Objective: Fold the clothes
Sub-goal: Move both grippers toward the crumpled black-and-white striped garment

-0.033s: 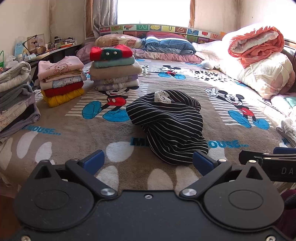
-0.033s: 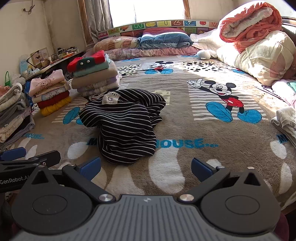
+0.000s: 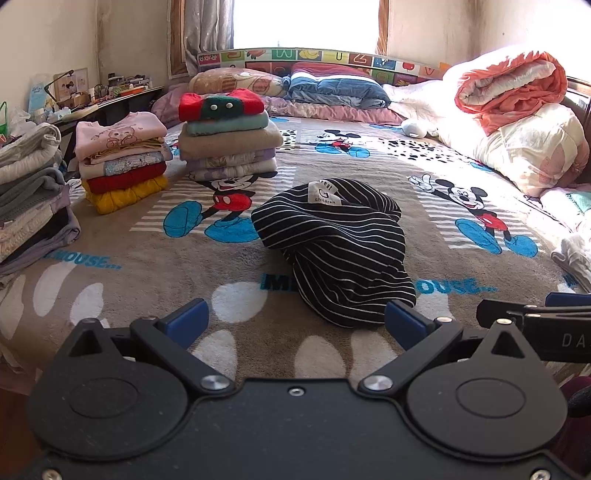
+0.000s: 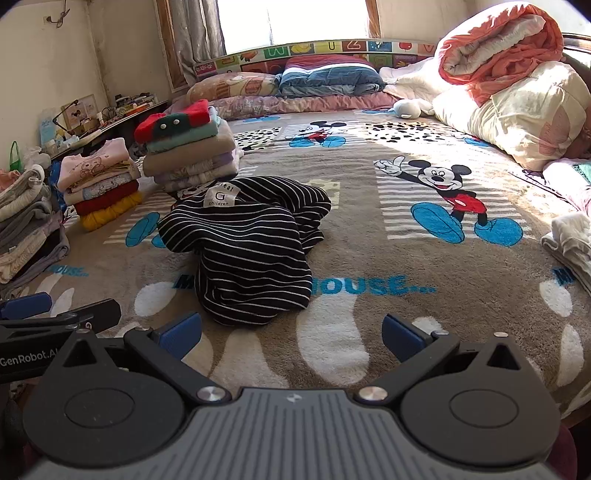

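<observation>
The striped garment (image 3: pixel 332 247) lies crumpled on the bed (image 3: pixel 147 266); its long axis seems to run from the label end, far, toward both grippers; left gripper (image 3: pixel 295 321) and right gripper (image 4: pixel 291 328) hold their jaws spread wide, empty.

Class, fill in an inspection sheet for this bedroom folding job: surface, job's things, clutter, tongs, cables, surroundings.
Surface: cartoon-mouse blanket covering the bed.
Job's things: striped garment crumpled mid-bed, white label up, not yet folded; two folded stacks behind it, a third stack at the left edge.
Clutter: rolled orange quilt, pillows, white cloth at the right edge.
Tongs: left tongs and right tongs both open, empty, short of the garment.
Cables: nothing seen.
Surroundings: window, curtain, crowded side table.
</observation>
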Demonstrator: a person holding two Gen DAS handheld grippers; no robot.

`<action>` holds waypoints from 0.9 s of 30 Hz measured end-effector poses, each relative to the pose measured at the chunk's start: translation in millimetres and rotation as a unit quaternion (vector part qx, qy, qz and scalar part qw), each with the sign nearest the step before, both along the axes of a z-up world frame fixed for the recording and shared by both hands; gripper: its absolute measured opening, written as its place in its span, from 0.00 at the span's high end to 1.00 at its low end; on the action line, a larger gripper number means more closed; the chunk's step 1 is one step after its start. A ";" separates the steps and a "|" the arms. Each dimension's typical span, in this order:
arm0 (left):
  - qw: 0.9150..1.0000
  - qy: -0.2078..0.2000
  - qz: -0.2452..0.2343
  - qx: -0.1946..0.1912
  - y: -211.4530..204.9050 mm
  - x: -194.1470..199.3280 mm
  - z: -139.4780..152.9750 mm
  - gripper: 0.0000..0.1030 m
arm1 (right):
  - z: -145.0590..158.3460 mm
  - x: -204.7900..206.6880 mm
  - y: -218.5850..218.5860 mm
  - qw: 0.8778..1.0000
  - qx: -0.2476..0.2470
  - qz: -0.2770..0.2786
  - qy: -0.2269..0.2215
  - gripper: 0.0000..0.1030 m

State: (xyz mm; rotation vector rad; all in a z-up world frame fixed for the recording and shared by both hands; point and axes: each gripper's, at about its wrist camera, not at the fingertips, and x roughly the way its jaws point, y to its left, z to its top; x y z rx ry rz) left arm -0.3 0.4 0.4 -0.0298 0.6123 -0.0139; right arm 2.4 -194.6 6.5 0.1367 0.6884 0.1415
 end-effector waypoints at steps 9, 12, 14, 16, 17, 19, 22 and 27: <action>1.000 0.010 0.002 0.001 1.1 2.8 -2.5 0.00 | -1.0 0.0 1.1 1.000 -0.001 0.001 0.000 0.00; 1.000 0.012 0.003 -0.001 -0.8 4.6 -1.3 0.00 | -1.4 0.0 1.4 1.000 -0.002 0.001 0.000 0.00; 1.000 0.013 0.002 0.000 -0.7 5.4 -1.8 0.00 | -1.6 0.0 1.7 1.000 -0.002 0.001 0.000 0.00; 1.000 0.013 0.004 -0.001 -0.3 5.5 -2.8 0.00 | -1.8 0.0 1.9 1.000 -0.002 0.001 0.000 0.00; 1.000 0.014 0.004 -0.001 0.0 5.8 -3.1 0.00 | -2.0 0.0 2.0 1.000 -0.003 0.001 0.000 0.00; 1.000 0.013 0.005 -0.002 0.8 6.4 -3.2 0.00 | -2.2 0.0 2.3 1.000 -0.003 0.002 0.000 0.00; 1.000 0.012 0.006 -0.003 1.0 5.9 -2.7 0.00 | -2.5 0.0 2.6 1.000 -0.003 0.002 0.000 0.00; 1.000 0.013 0.007 -0.002 1.3 5.7 -3.4 0.00 | -2.8 0.0 3.7 1.000 -0.005 0.003 0.001 0.00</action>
